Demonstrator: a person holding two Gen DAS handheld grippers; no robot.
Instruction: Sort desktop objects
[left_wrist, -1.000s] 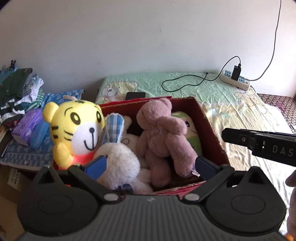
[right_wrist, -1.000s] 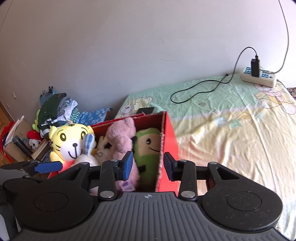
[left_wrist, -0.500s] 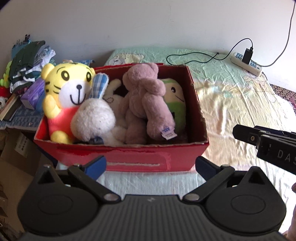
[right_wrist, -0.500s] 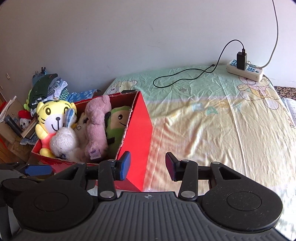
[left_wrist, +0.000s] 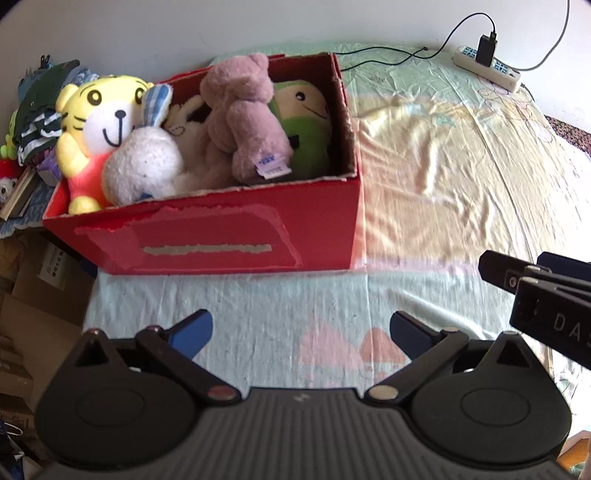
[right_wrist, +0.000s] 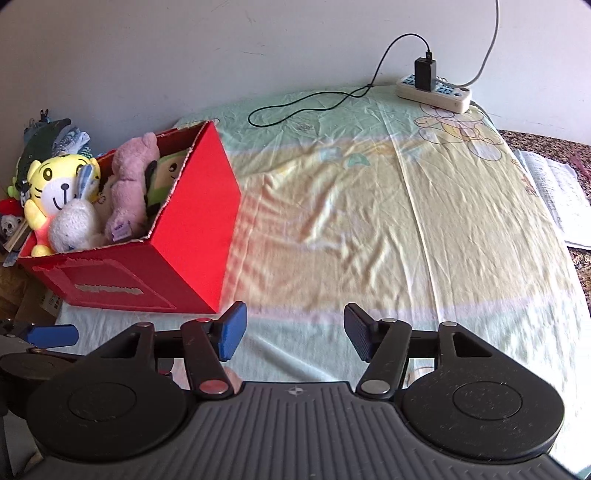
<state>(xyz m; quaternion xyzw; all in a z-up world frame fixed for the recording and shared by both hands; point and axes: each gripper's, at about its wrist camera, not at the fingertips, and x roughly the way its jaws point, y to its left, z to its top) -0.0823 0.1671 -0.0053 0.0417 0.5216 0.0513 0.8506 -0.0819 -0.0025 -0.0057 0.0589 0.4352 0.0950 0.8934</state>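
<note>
A red cardboard box (left_wrist: 221, 236) stands on the bed's left part and also shows in the right wrist view (right_wrist: 192, 236). It holds a yellow tiger plush (left_wrist: 99, 114), a white bunny plush (left_wrist: 144, 166), a mauve bear plush (left_wrist: 240, 118) and a green plush (left_wrist: 303, 122). My left gripper (left_wrist: 301, 332) is open and empty, in front of the box and apart from it. My right gripper (right_wrist: 291, 332) is open and empty, over the sheet to the right of the box. It shows at the right edge of the left wrist view (left_wrist: 532, 284).
A power strip (right_wrist: 434, 92) with a plugged charger and black cable (right_wrist: 306, 103) lies at the bed's far right by the wall. Folded clothes (left_wrist: 40, 96) and cardboard boxes (left_wrist: 33, 280) are stacked left of the bed. Papers (right_wrist: 554, 195) lie beyond the bed's right edge.
Both grippers have drawn back from the red box, which now sits farther off with its front face in full view. Both stay open and empty.
</note>
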